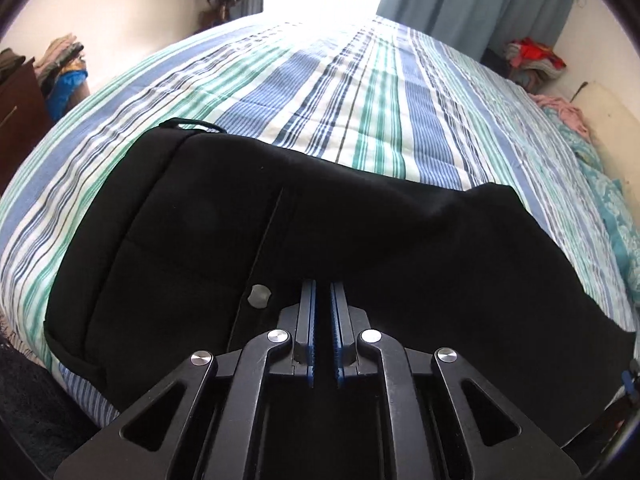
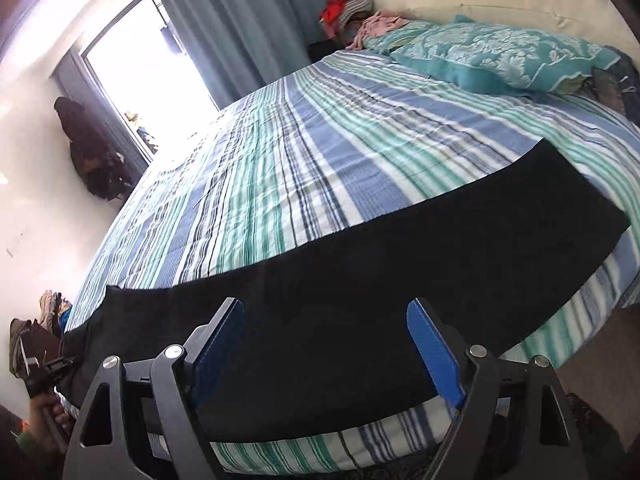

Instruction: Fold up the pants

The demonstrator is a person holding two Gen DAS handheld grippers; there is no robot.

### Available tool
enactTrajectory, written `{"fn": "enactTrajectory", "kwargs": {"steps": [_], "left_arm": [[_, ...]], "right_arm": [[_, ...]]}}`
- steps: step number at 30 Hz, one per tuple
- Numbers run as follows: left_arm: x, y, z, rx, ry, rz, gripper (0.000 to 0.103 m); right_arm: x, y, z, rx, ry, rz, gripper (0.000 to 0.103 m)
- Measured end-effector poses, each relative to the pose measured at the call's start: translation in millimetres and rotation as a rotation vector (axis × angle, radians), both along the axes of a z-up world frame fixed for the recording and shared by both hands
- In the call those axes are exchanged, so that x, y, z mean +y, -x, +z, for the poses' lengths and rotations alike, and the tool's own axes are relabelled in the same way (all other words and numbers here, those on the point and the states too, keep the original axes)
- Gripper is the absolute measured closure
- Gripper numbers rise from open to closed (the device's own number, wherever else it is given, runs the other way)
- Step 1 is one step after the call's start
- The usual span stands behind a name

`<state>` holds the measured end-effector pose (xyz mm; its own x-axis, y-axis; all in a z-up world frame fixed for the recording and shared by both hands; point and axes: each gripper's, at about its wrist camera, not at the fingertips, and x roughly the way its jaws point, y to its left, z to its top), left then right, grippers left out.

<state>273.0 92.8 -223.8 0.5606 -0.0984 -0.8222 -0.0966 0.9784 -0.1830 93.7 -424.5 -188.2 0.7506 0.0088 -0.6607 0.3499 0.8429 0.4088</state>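
Pants [image 2: 360, 300] black, flat on bed [image 2: 320, 152]

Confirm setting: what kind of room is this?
Likely a home bedroom: a bed with a blue, green and white striped cover, a teal floral pillow, and blue-grey curtains by a bright window.

Matt black cloth pants [image 1: 320, 216] lying lower centre, woven striped cotton-like bedspread [image 1: 360, 92] showing fine ribbed texture, left gripper [image 1: 322, 304] showing matt black plastic links, polished metal pins, ridged blue pads, patterned teal fabric pillow [image 2: 500, 56] sitting upper right.
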Motion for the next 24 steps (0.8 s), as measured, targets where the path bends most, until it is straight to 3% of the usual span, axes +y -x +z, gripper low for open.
{"fn": "enactTrajectory", "kwargs": {"steps": [3, 5, 7, 9, 10, 14, 16, 18, 21, 24], "left_arm": [[-3.1, 9.2, -1.5, -0.04, -0.02, -0.039, 0.091], [-6.5, 13.9, 1.3, -0.06, -0.016, -0.061, 0.08], [-15.8, 8.9, 3.6, -0.07, -0.005, -0.088, 0.052], [-26.3, 10.5, 7.9, -0.082, -0.018, -0.113, 0.036], [-31.7, 12.7, 9.7, -0.085, -0.04, -0.124, 0.033], [-43.9, 17.2, 13.9, -0.071, -0.072, -0.153, 0.033], [-43.3, 19.2, 18.8, -0.072, -0.057, -0.138, 0.033], [-40.4, 22.4, 25.9, -0.081, -0.032, -0.114, 0.032], [-38.1, 29.6, 33.8, -0.099, -0.024, -0.094, 0.03], [-40.0, 33.3, 34.2, -0.092, -0.043, -0.091, 0.03]], "right_arm": [[-2.6, -19.0, -36.1, 0.135, -0.096, 0.0, 0.019], [-10.8, -12.1, -34.4, 0.086, -0.129, -0.019, 0.019], [-23.4, -11.4, -33.9, 0.09, -0.172, -0.02, 0.019], [-41.6, -13.8, -31.6, 0.098, -0.179, -0.015, 0.019], [-53.9, -15.9, -29.4, 0.109, -0.167, -0.016, 0.019], [-123.4, -29.2, -31.3, 0.213, -0.138, 0.007, 0.02], [-164.2, -24.7, -26.8, 0.262, -0.041, -0.057, 0.02], [-206.1, -11.5, -24.5, 0.286, -0.009, -0.137, 0.021], [-255.3, 9.9, -14.2, 0.233, -0.04, -0.212, 0.021], [-282.6, 17.0, -14.6, 0.128, -0.21, -0.133, 0.021]]}}
